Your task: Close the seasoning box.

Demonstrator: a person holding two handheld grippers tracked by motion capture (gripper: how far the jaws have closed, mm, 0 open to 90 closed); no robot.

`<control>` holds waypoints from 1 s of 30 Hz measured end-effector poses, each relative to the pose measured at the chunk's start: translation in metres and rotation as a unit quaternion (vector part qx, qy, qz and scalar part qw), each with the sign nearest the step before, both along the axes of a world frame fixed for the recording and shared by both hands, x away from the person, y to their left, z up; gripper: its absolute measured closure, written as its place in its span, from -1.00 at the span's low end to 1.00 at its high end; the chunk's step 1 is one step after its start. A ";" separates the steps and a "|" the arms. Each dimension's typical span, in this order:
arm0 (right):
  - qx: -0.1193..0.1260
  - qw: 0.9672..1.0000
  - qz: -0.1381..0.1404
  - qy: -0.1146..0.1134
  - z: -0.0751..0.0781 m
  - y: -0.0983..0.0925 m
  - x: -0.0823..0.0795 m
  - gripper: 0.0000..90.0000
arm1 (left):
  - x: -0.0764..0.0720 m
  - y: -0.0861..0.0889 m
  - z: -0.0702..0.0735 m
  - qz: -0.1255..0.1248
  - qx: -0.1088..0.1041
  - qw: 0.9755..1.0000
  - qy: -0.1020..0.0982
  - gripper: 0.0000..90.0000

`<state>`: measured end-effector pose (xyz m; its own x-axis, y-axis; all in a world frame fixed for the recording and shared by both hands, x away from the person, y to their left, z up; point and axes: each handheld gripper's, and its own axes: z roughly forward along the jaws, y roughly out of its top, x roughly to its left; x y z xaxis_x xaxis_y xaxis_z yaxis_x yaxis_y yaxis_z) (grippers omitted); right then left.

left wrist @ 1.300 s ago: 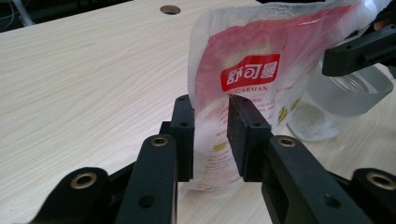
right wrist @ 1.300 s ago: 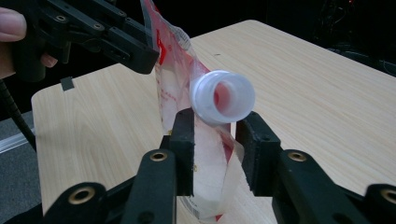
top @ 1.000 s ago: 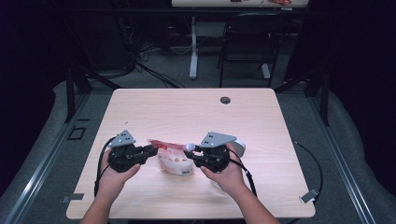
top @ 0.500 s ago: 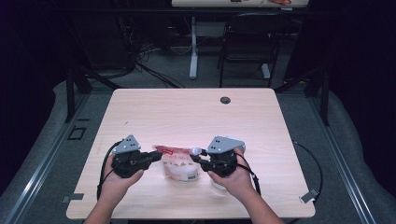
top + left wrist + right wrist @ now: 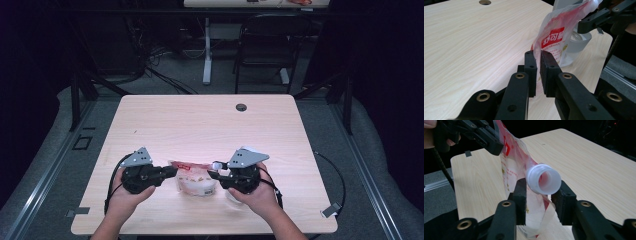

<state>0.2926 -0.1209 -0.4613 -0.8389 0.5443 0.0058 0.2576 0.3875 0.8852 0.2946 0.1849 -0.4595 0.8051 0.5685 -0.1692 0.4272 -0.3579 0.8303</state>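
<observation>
Item one: the left tool [image 5: 537, 72], black, two-jawed, jaws closed to a sliver on the edge of a clear plastic pouch with red printed label [image 5: 559, 37], low centre of the left gripper view. From the high view it sits lower left of centre [image 5: 170, 173].

Item two: the right tool [image 5: 540, 195], jaws part-way apart, clamped across the pouch's white round screw spout [image 5: 544, 179], mouth open and facing the camera. In the high view it lies lower right of centre [image 5: 214, 174].

Item three: the pouch [image 5: 196, 178], stretched between both tools, near the front edge of the pale wood-grain worktop [image 5: 210, 125], its bottom on or close above the surface; we cannot tell which.

Item four: a translucent white cup-like piece [image 5: 580, 41] behind the pouch, identity unclear.

Risks, in our judgement: the thin film may slip from the left tool's narrow pinch; pulling the tools apart could tear it; the round spout could roll out of the right jaws.
</observation>
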 end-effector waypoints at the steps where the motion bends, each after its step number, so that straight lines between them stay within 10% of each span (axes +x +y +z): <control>1: 0.000 1.000 0.001 0.001 0.001 0.000 0.000 0.41 | 0.000 0.000 0.000 0.000 0.003 1.000 -0.003 0.86; 23: -0.021 0.999 0.010 -0.031 0.025 -0.002 -0.003 0.19 | 0.000 0.002 0.000 0.009 0.010 1.000 -0.009 0.74; 30: -0.029 0.999 0.019 -0.009 0.031 0.000 0.000 0.26 | 0.001 0.002 0.000 0.013 0.011 1.000 -0.012 0.69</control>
